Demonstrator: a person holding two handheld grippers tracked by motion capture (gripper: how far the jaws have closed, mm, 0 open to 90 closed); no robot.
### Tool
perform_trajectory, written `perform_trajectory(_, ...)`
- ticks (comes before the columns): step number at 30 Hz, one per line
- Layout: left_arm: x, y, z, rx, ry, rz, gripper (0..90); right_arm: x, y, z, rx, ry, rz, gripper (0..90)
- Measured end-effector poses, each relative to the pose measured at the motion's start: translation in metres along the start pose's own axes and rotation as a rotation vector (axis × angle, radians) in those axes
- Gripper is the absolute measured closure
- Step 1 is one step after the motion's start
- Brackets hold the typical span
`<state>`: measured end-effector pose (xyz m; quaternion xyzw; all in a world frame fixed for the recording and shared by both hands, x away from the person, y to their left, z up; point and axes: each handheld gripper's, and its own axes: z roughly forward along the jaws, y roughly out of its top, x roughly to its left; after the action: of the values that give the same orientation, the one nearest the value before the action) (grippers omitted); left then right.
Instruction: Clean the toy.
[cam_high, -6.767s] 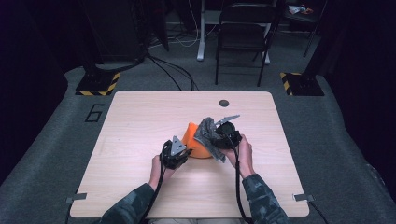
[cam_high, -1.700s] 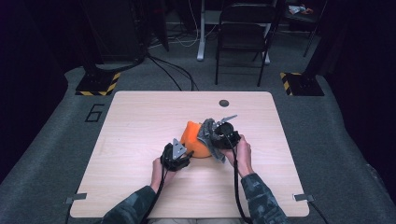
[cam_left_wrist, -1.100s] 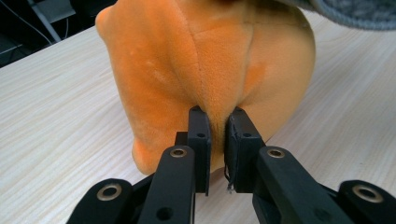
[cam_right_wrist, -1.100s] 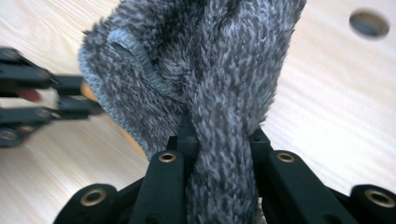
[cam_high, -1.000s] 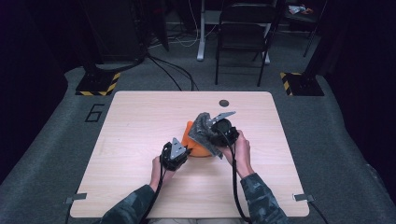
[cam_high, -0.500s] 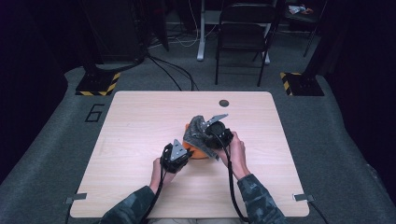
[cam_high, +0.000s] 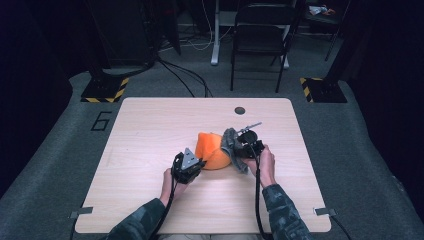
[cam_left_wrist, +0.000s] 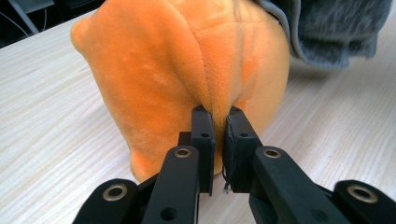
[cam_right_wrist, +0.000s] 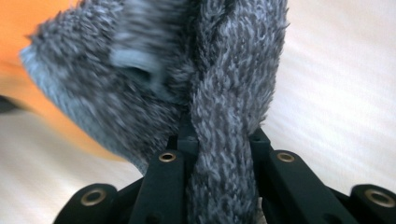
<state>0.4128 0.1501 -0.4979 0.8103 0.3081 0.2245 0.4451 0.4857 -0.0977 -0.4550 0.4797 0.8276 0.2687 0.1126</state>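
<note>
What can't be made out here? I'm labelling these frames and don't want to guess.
- Right gripper view: its pads, buried in the grey fuzzy knitted cloth; motion blur at left.
- Left gripper view: the soft orange plush object, whole shape cut off by the top edge.
- High view: the small dark round spot on the light wooden table, too small.

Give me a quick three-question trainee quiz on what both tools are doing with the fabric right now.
1. True or false: the left tool is shut on a fold of the orange cloth.
2. What does the right tool grip? A) a bottle B) the grey fuzzy cloth C) nothing
3. What do the cloths rest on?

Key:
1. True.
2. B.
3. The wooden table.
</note>
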Motion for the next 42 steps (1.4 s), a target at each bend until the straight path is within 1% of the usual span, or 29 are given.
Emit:
perform_trajectory(1, 0.001, 0.000, 0.000, 0.000, -0.003, 0.000, 83.9, -0.006, -0.004, 0.008, 0.021, 0.017, 0.027, 74.7)
perform_trajectory(2, 0.001, 0.000, 0.000, 0.001, -0.001, 0.000, 83.9, -0.009, -0.007, 0.015, 0.040, 0.017, 0.031, 74.6)
perform_trajectory(3, 0.002, 0.000, 0.000, -0.002, -0.002, -0.008, 83.9, -0.010, -0.008, 0.018, 0.050, 0.015, 0.035, 74.7)
perform_trajectory(7, 0.004, 0.000, 0.000, -0.002, -0.009, -0.013, 83.6, -0.015, -0.011, 0.029, 0.080, 0.033, 0.051, 74.5)
perform_trajectory(8, 0.004, -0.001, 0.000, -0.001, -0.007, -0.018, 83.5, -0.016, -0.012, 0.031, 0.087, 0.041, 0.063, 74.5)
perform_trajectory(9, 0.005, 0.000, 0.000, -0.002, -0.005, -0.017, 83.3, -0.016, -0.012, 0.030, 0.088, 0.036, 0.066, 74.5)
perform_trajectory(10, 0.006, -0.001, 0.000, -0.002, -0.007, -0.022, 83.1, -0.016, -0.011, 0.026, 0.087, 0.015, 0.064, 74.5)
perform_trajectory(12, 0.009, -0.001, -0.001, 0.002, -0.007, -0.026, 82.7, -0.016, -0.008, 0.011, 0.041, -0.006, 0.039, 74.7)
perform_trajectory(14, 0.009, 0.000, 0.001, -0.005, -0.007, -0.044, 82.6, -0.013, -0.002, -0.005, -0.005, 0.007, 0.032, 74.7)
perform_trajectory(16, 0.008, 0.000, 0.001, -0.001, -0.005, -0.041, 82.4, -0.004, 0.007, -0.027, -0.091, 0.025, 0.006, 74.7)
perform_trajectory(17, 0.008, 0.000, 0.001, -0.001, -0.004, -0.047, 82.2, 0.004, 0.010, -0.034, -0.108, 0.044, -0.012, 74.7)
perform_trajectory(18, 0.008, 0.000, 0.001, 0.000, -0.004, -0.042, 82.1, 0.013, 0.012, -0.038, -0.120, 0.045, -0.035, 74.7)
perform_trajectory(20, 0.007, 0.000, 0.001, -0.006, -0.003, -0.034, 81.8, 0.028, 0.015, -0.037, -0.097, 0.052, -0.106, 74.7)
perform_trajectory(21, 0.007, 0.000, 0.001, -0.003, 0.001, -0.030, 81.4, 0.036, 0.016, -0.030, -0.073, 0.047, -0.129, 74.7)
perform_trajectory(22, 0.007, 0.000, 0.001, -0.002, -0.002, -0.035, 80.2, 0.041, 0.016, -0.024, -0.058, 0.033, -0.140, 74.8)
perform_trajectory(24, 0.008, 0.000, -0.001, -0.004, -0.001, -0.029, 76.3, 0.044, 0.014, -0.015, -0.045, 0.000, -0.159, 74.8)
perform_trajectory(26, 0.009, 0.001, -0.004, -0.009, 0.009, -0.021, 68.0, 0.042, 0.013, -0.014, -0.049, 0.005, -0.138, 74.8)
perform_trajectory(27, 0.008, 0.001, -0.004, -0.010, 0.017, -0.015, 62.9, 0.039, 0.014, -0.013, -0.051, 0.008, -0.138, 74.8)
perform_trajectory(29, 0.007, 0.002, -0.006, 0.012, 0.030, 0.000, 50.9, 0.036, 0.012, -0.012, -0.053, 0.016, -0.126, 74.9)
perform_trajectory(30, 0.005, 0.001, -0.007, 0.017, 0.041, 0.007, 47.6, 0.035, 0.012, -0.011, -0.057, 0.015, -0.119, 74.8)
perform_trajectory(31, 0.004, 0.001, -0.006, 0.029, 0.057, 0.032, 44.1, 0.034, 0.012, -0.011, -0.056, 0.020, -0.120, 74.9)
perform_trajectory(32, 0.003, 0.000, -0.004, 0.038, 0.068, 0.052, 41.6, 0.034, 0.012, -0.011, -0.060, 0.018, -0.120, 74.9)
perform_trajectory(33, 0.003, -0.002, -0.001, 0.051, 0.073, 0.056, 40.4, 0.033, 0.012, -0.011, -0.052, 0.024, -0.124, 74.9)
perform_trajectory(34, 0.002, -0.002, 0.002, 0.051, 0.080, 0.052, 39.0, 0.033, 0.012, -0.011, -0.052, 0.021, -0.123, 74.9)
perform_trajectory(35, 0.002, -0.003, 0.005, 0.055, 0.085, 0.063, 38.4, 0.034, 0.012, -0.011, -0.053, 0.021, -0.120, 74.9)
perform_trajectory(36, 0.001, -0.004, 0.008, 0.051, 0.093, 0.065, 38.9, 0.034, 0.012, -0.011, -0.053, 0.023, -0.121, 74.9)
perform_trajectory(37, 0.001, -0.005, 0.010, 0.042, 0.096, 0.061, 42.0, 0.034, 0.012, -0.011, -0.055, 0.022, -0.123, 74.8)
perform_trajectory(40, 0.003, -0.011, 0.013, 0.001, 0.102, 0.057, 60.2, 0.033, 0.013, -0.010, -0.058, 0.026, -0.118, 74.8)
perform_trajectory(42, 0.006, -0.011, 0.012, -0.008, 0.083, 0.028, 69.4, 0.032, 0.012, -0.011, -0.061, 0.040, -0.114, 74.8)
